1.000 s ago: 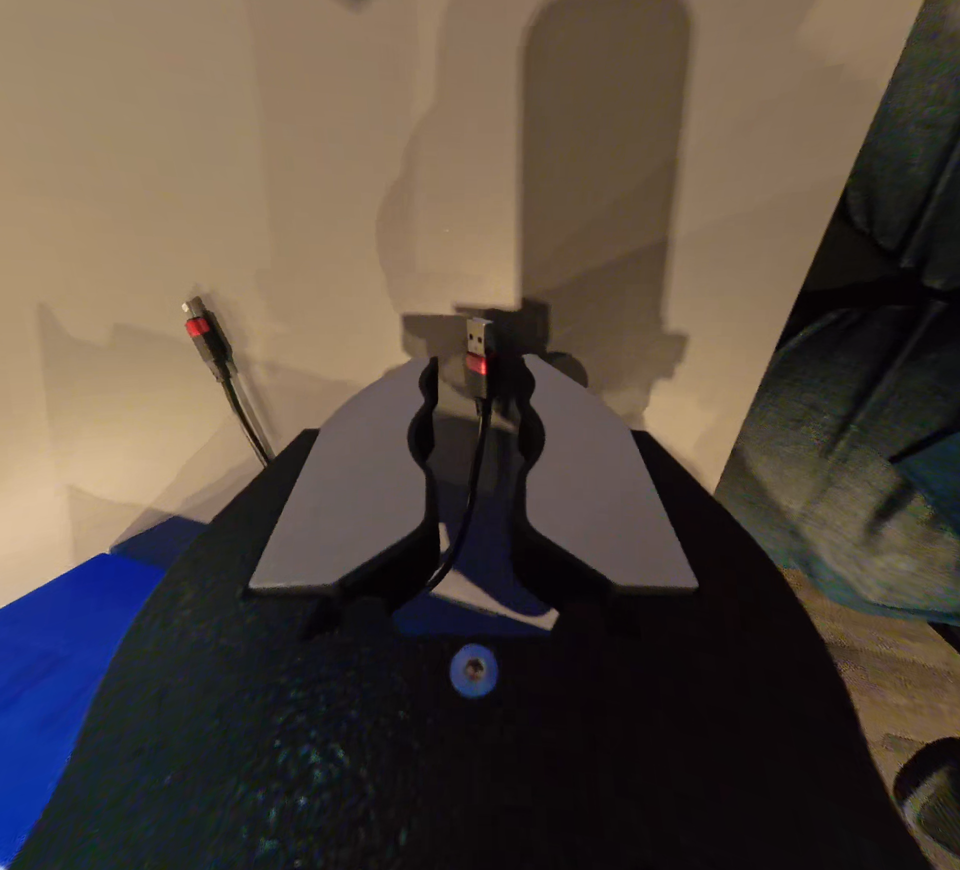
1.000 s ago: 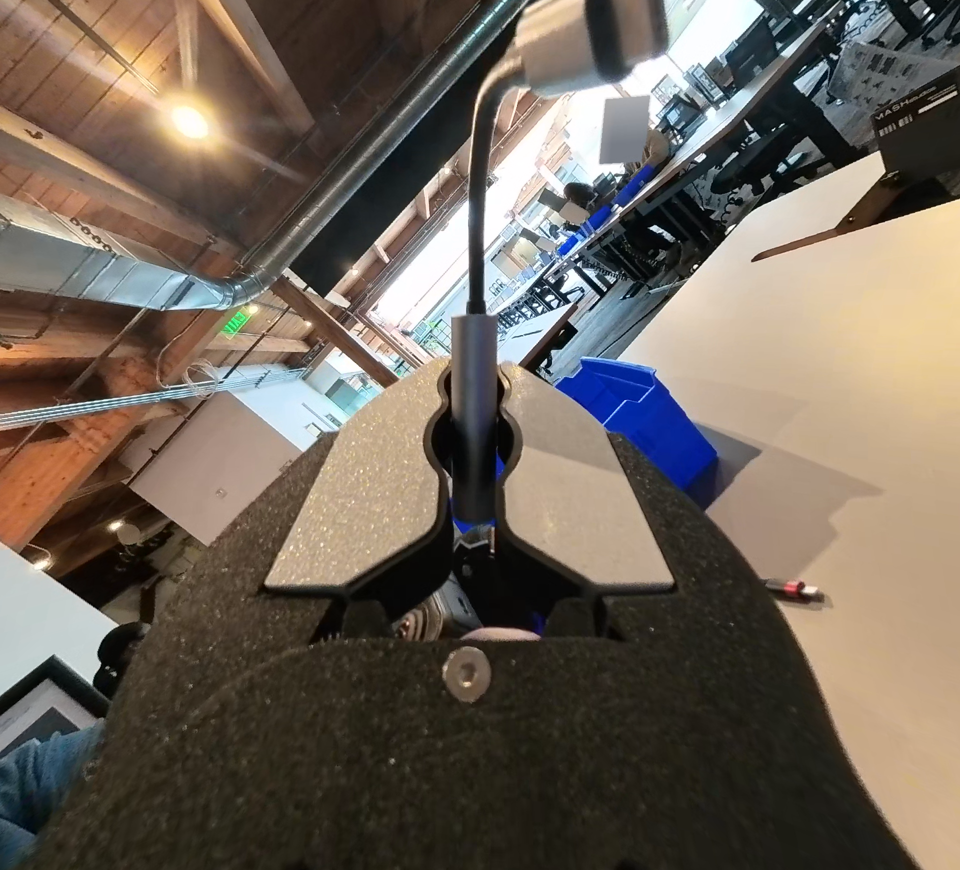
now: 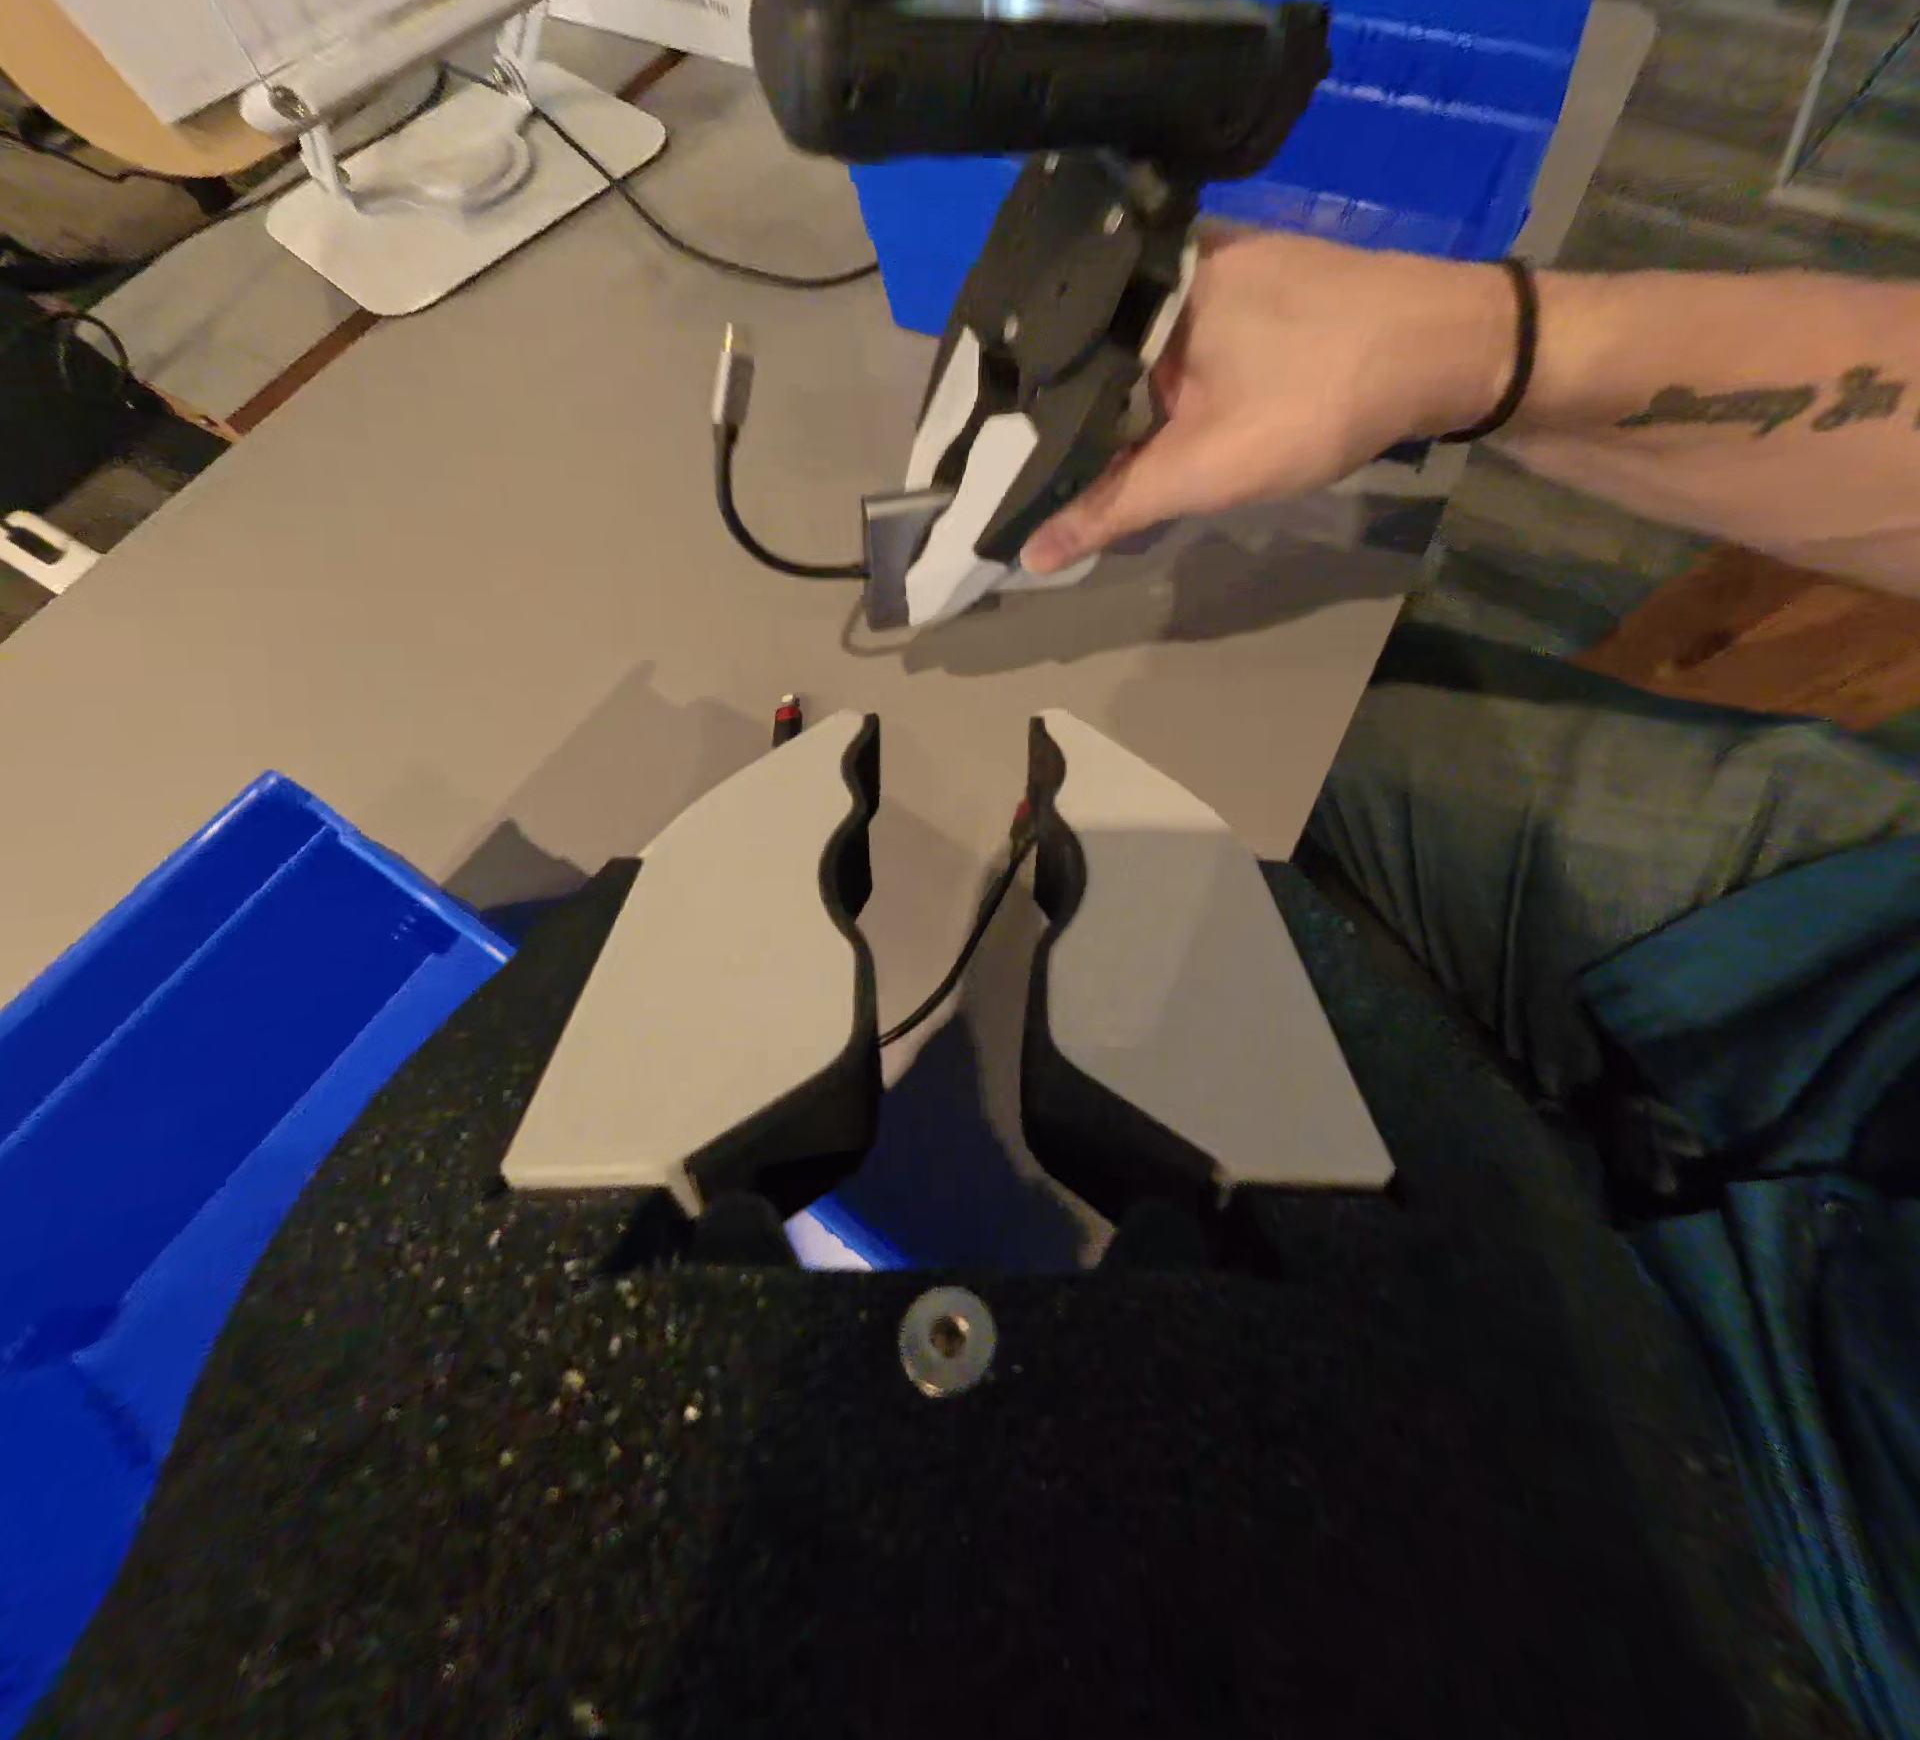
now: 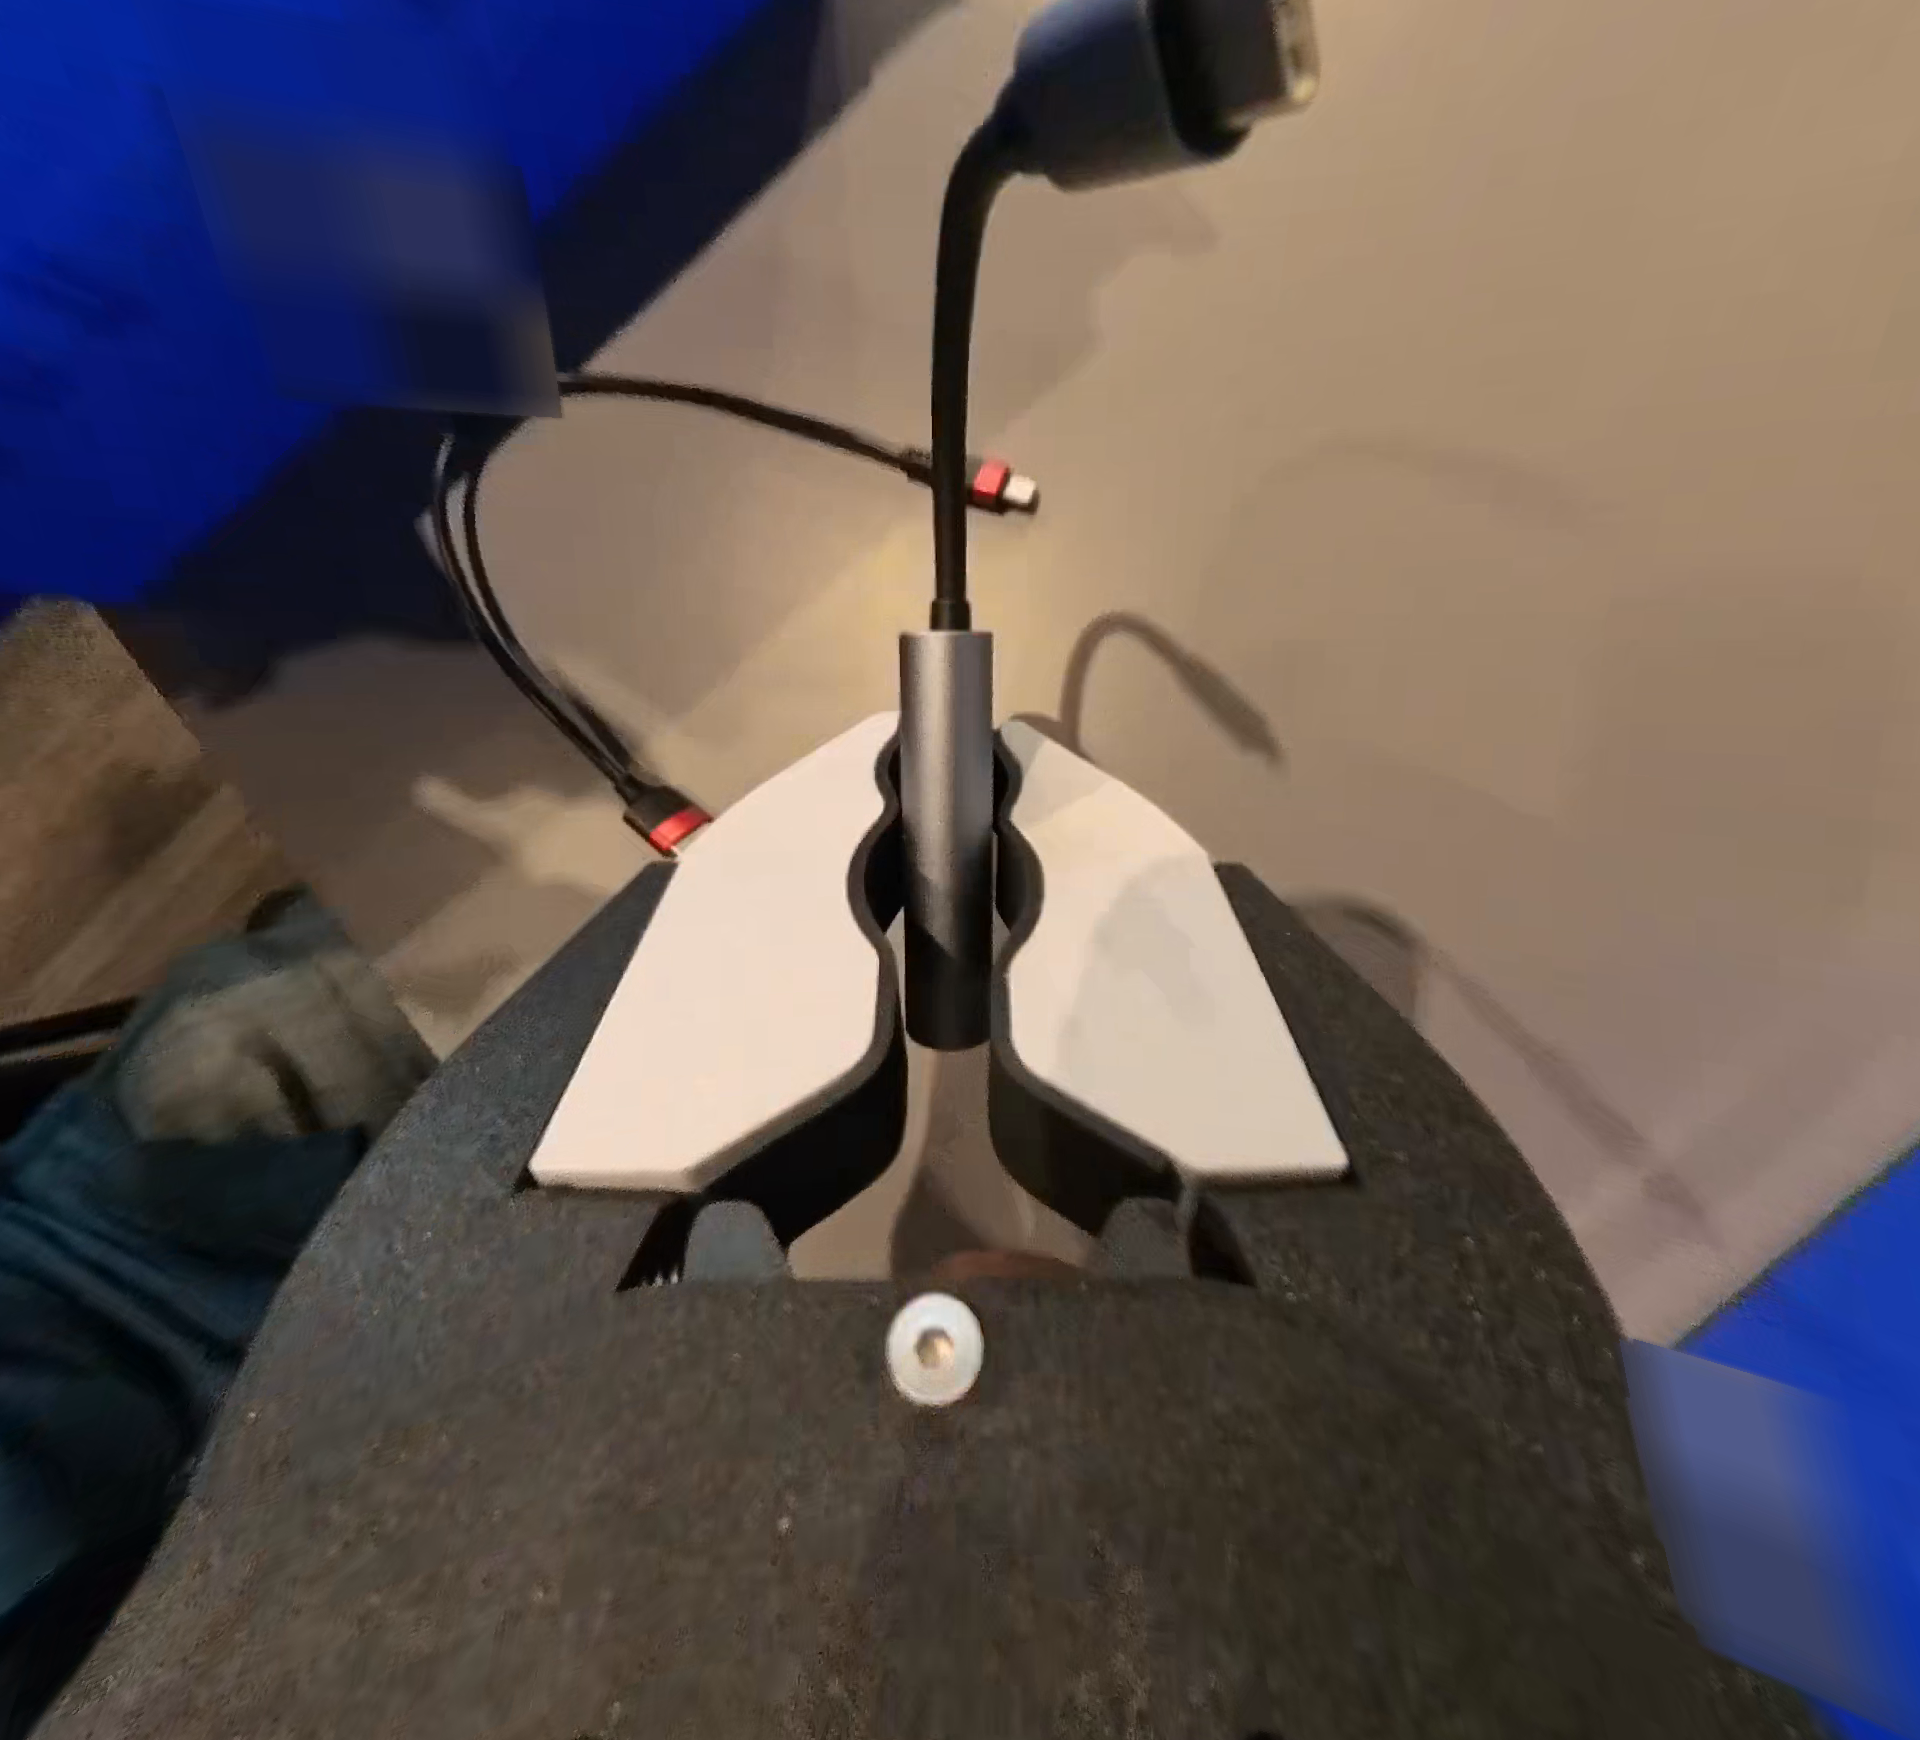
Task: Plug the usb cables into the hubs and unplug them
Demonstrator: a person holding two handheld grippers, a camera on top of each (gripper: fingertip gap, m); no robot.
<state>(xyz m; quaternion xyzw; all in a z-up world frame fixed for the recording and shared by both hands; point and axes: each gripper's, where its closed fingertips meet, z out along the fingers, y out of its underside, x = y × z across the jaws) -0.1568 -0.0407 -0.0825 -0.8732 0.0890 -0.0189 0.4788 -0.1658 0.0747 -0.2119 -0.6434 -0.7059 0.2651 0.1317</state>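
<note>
In the left wrist view my left gripper [image 3: 954, 734] is open over the grey table [image 3: 468, 547]. A thin black USB cable [image 3: 966, 942] with a red-collared plug runs loosely between its fingers, close to the right one. Another red plug [image 3: 788, 716] lies just past the left fingertip. Farther off, my right gripper [image 3: 925, 589], held by a hand [image 3: 1299, 402], is shut on a grey hub [image 3: 894, 527] just above the table. In the right wrist view the right gripper [image 4: 948, 734] clamps the hub [image 4: 940, 859]. The hub's short lead ends in a plug [image 4: 1195, 28]. Two red-collared plugs [image 4: 1003, 485] [image 4: 670, 826] lie beyond.
A blue bin [image 3: 208, 963] sits at my near left and another [image 3: 1403, 80] at the far side behind the right gripper. A white stand base [image 3: 468, 163] with a cord stands at the far left. The person's lap [image 3: 1558, 859] is beyond the table's right edge. About 15 cm separates my left fingertips from my right.
The right gripper has swung down from pointing at the ceiling to the table, still gripping the hub. The left view has lifted and now faces the right gripper; the plug sits beside the right finger.
</note>
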